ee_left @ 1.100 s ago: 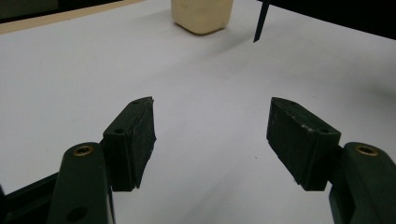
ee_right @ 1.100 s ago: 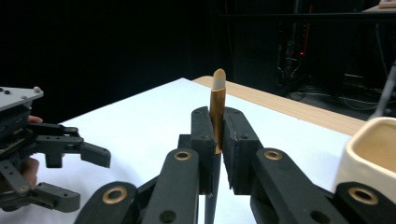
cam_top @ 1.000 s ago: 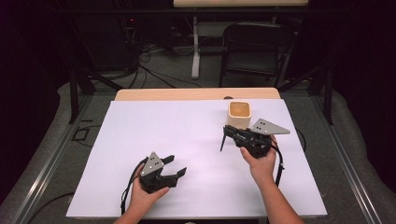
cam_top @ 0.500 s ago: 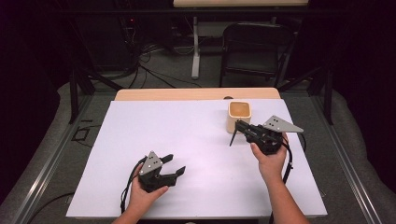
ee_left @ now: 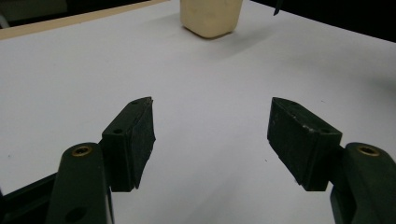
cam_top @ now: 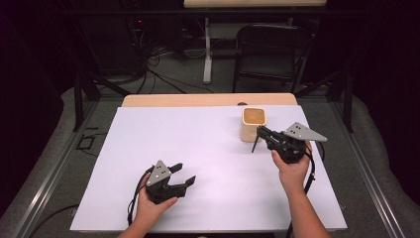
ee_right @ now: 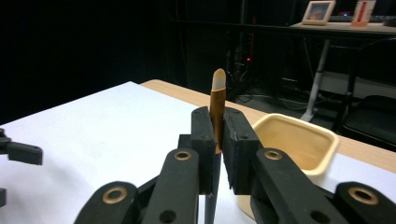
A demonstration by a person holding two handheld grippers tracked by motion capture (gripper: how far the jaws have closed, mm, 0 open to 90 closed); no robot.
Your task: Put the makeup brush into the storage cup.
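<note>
Cream plastic forms the square cup (cam_top: 253, 124), which stands upright on the white-covered counter (cam_top: 198, 144), toward the far right. Its interior, as far as the high view and the right gripper view show, appears empty; the very bottom is not fully visible.

The right gripper (ee_right: 217, 135) is clenched on a slim brush (ee_right: 217, 107), brown-handled with a pale tip, held upright between the jaws just beside the cup's near rim. In the high view its dark lower end hangs down toward the counter, apart from it.

The left gripper (ee_left: 210, 135) rests low at the near left, well apart from the cup, jaws spread wide and holding nothing.

Risks, as judged: the grip sits on a narrow round shaft, so the brush could pivot or slip if pressure eases. If the brush is meant for the cup, a misjudged approach could strike the rim and tip or shove the light cup, since nothing steadies it.
</note>
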